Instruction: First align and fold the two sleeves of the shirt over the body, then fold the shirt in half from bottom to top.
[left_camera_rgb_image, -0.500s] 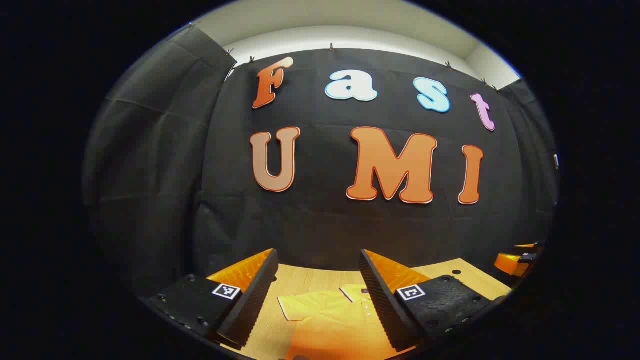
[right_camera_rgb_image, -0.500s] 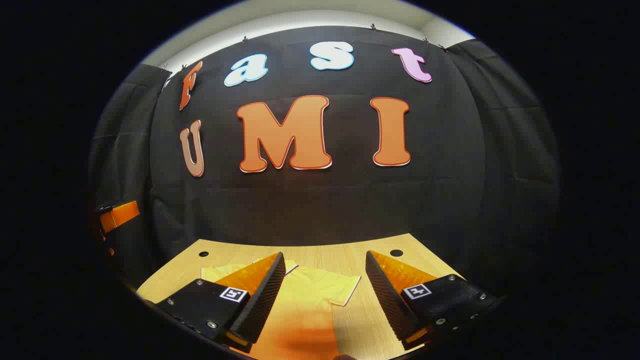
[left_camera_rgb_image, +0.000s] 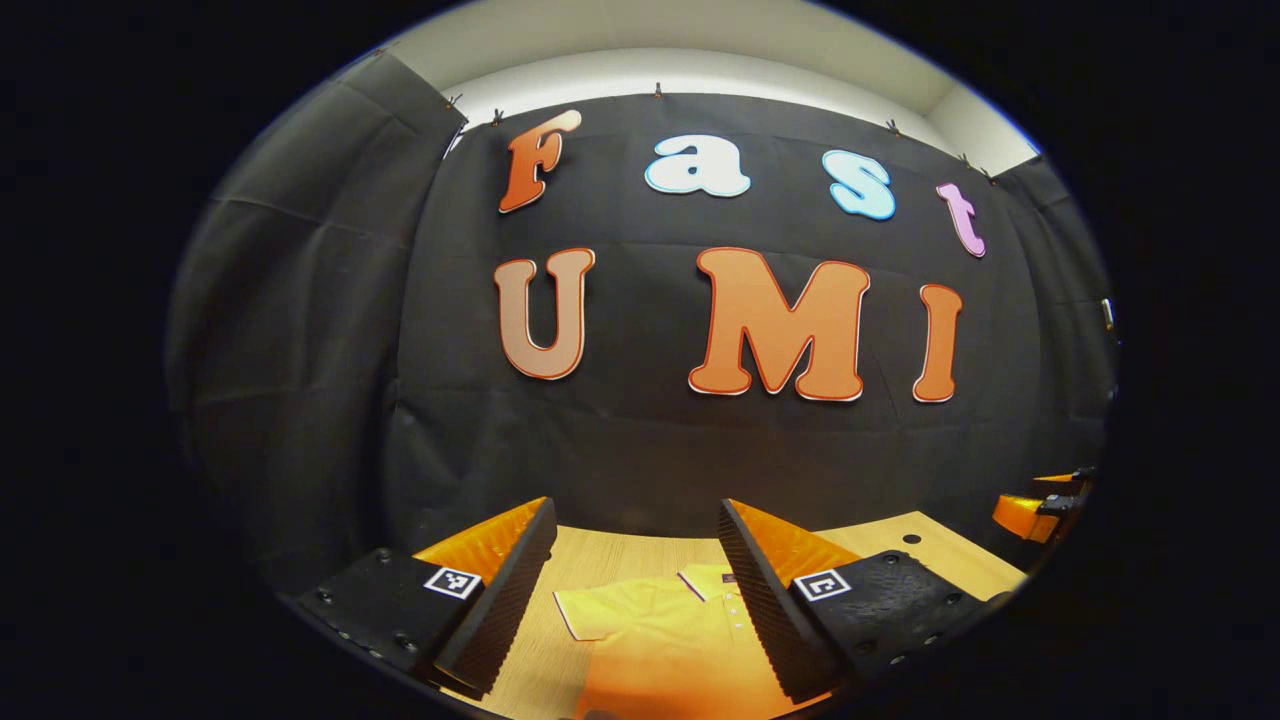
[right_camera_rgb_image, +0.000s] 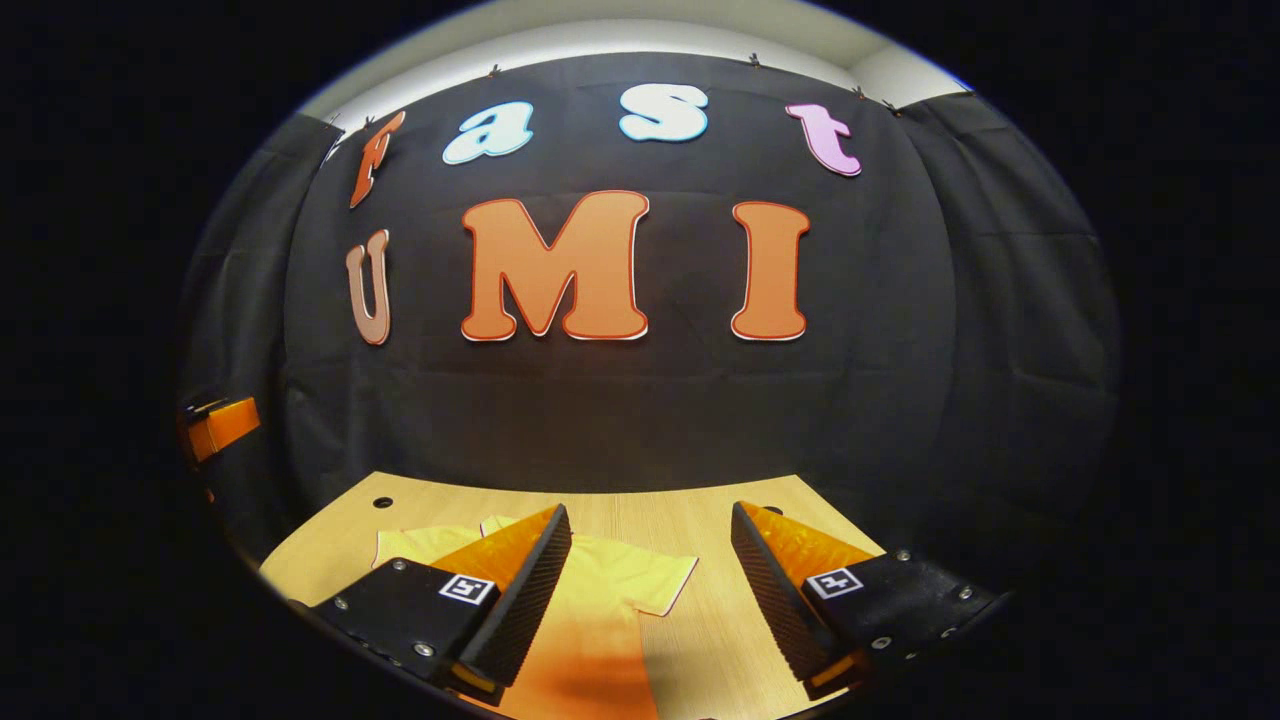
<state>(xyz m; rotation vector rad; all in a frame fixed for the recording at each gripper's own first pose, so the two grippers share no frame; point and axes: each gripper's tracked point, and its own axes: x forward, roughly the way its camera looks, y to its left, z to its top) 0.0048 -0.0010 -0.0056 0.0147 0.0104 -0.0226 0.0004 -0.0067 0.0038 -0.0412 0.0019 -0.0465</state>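
No brand or readable writing shows on the shirt (left_camera_rgb_image: 660, 640); the only markings are small square black-and-white tags on the bodies of both grippers, and they carry a pattern, not words. The yellow shirt lies flat on the wooden table (right_camera_rgb_image: 690, 510), collar toward the black cloth wall (right_camera_rgb_image: 620, 400), with both short sleeves spread out to the sides. The left gripper (left_camera_rgb_image: 636, 585) hangs above the shirt with its jaws spread wide and holding nothing; the left sleeve (left_camera_rgb_image: 590, 612) lies between its fingers. The right gripper (right_camera_rgb_image: 650, 590) is likewise released and bare, above the right sleeve (right_camera_rgb_image: 655, 580). Two small dark holes sit in the tabletop near the wall.
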